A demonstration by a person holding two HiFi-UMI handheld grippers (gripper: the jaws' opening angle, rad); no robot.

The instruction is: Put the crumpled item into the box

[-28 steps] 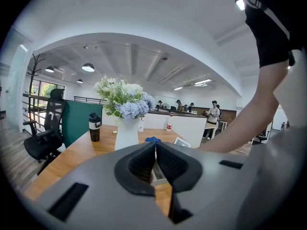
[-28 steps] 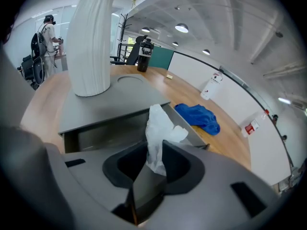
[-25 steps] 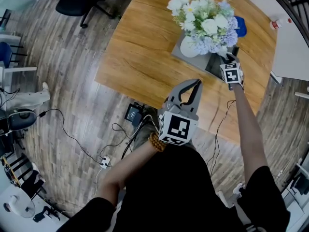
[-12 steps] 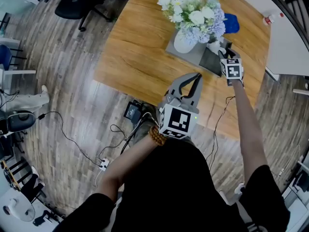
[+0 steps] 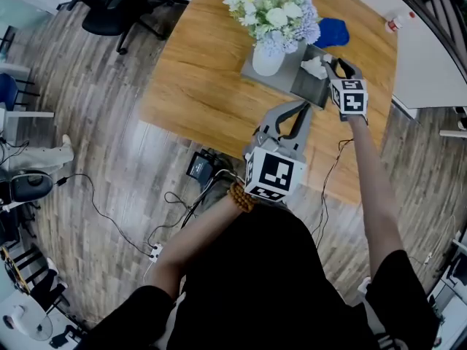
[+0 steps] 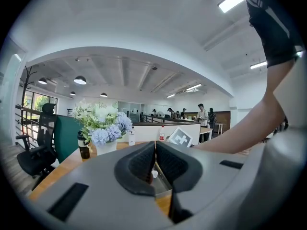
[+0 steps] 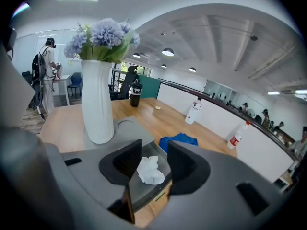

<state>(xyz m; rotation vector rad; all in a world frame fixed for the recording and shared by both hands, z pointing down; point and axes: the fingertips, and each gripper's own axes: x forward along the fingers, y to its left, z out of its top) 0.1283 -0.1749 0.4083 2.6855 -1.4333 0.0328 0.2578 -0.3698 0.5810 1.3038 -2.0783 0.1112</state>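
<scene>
1. The right gripper [image 5: 341, 65], in the upper right of the head view, hangs above the box [image 5: 305, 87] without touching it. Its jaws stand wide apart. They have just been opening and then easing in very slightly.
2. Nothing is pressed between the right gripper's pads. In the right gripper view, the crumpled paper [image 7: 149, 170] shows through the gap of the right gripper [image 7: 154, 155], lying lower down inside the box [image 7: 144, 191].
3. The left gripper [image 5: 300, 108] sits near the middle of the head view, over the near edge of the table [image 5: 204, 71]. It is well apart from the box.
4. In the left gripper view, the jaws of the left gripper [image 6: 155, 152] are pressed together with nothing between them.
5. The box is a shallow, dark, open compartment. It adjoins the grey slab [image 5: 283, 75], towards the upper right of the head view.
6. The crumpled paper [image 5: 315, 67], white and bunched, is the only thing seen in the box. It rests on the floor of the box, towards its far end in the head view.
7. A white vase [image 5: 268, 58] stands upright on the slab just left of the box, filled with white and lilac flowers [image 5: 271, 9].
8. A blue cloth [image 5: 332, 31] lies on the table beyond the box, near the top of the frame.
</scene>
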